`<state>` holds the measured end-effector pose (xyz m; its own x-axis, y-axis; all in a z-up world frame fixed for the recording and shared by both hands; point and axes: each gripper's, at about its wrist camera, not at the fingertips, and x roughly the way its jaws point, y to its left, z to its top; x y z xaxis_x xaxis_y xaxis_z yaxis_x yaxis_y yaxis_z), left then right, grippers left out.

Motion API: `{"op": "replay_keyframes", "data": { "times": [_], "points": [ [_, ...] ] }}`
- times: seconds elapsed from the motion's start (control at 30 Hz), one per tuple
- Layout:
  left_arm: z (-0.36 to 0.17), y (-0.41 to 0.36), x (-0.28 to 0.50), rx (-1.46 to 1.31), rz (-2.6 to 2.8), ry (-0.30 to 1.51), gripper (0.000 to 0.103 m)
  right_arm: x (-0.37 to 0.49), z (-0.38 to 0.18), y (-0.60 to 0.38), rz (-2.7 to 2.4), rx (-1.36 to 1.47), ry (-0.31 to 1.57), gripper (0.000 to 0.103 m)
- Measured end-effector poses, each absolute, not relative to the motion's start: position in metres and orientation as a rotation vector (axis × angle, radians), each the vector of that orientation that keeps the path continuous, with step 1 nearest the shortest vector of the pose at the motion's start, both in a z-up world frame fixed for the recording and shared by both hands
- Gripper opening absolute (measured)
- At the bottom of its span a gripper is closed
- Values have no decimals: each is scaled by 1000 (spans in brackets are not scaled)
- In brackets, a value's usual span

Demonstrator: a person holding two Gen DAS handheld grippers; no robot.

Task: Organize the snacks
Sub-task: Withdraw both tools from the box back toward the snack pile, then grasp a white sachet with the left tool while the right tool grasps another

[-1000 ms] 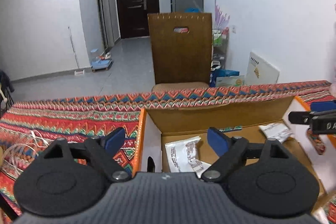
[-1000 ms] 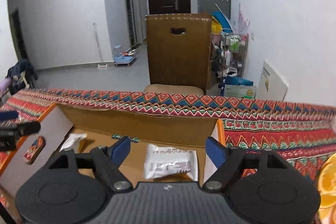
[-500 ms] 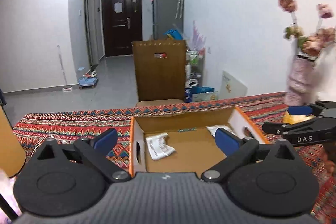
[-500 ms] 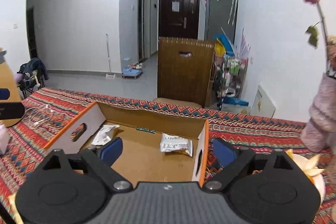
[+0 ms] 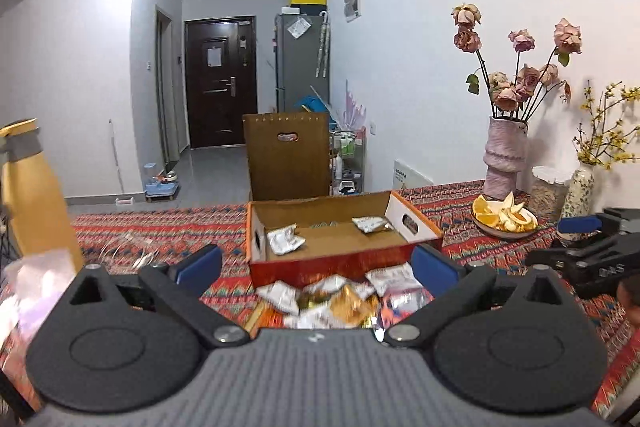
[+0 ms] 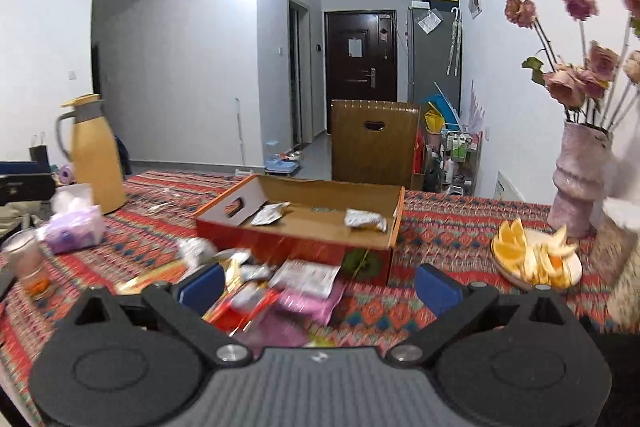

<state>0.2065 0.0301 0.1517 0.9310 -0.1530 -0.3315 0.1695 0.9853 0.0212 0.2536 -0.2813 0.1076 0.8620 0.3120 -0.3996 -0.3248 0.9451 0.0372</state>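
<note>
An open orange cardboard box (image 5: 344,259) (image 6: 296,239) sits on the patterned tablecloth. It holds two silver snack packets (image 5: 285,241) (image 5: 370,223), also seen in the right wrist view (image 6: 365,219). A pile of loose snack packets (image 5: 340,301) (image 6: 280,291) lies in front of the box. My left gripper (image 5: 316,267) is open and empty above the pile. My right gripper (image 6: 316,285) is open and empty, also over the pile; it shows at the right in the left wrist view (image 5: 588,247).
A plate of orange slices (image 5: 504,219) (image 6: 536,257) and a pink vase of dried roses (image 5: 505,155) (image 6: 578,179) stand right. A yellow thermos (image 6: 96,155), a tissue pack (image 6: 74,227) and a glass (image 6: 28,263) stand left. A brown chair (image 5: 286,155) is behind the table.
Both grippers have pulled back and up from the box. The pile of packets in front of the box has come into view. Both stay open.
</note>
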Motion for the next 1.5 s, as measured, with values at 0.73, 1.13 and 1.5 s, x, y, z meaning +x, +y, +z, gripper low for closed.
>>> {"op": "replay_keyframes", "data": {
  "times": [0.73, 1.13, 1.5],
  "points": [
    [31, 35, 66, -26, -124, 457, 103, 80, 5, -267, 245, -20, 479, 103],
    [12, 19, 127, -20, -139, 544, 103, 122, -17, -274, 248, 76, 534, 101],
    [20, 34, 212, -43, -94, 522, 101, 194, -3, -259, 256, 87, 517, 91]
  ]
}}
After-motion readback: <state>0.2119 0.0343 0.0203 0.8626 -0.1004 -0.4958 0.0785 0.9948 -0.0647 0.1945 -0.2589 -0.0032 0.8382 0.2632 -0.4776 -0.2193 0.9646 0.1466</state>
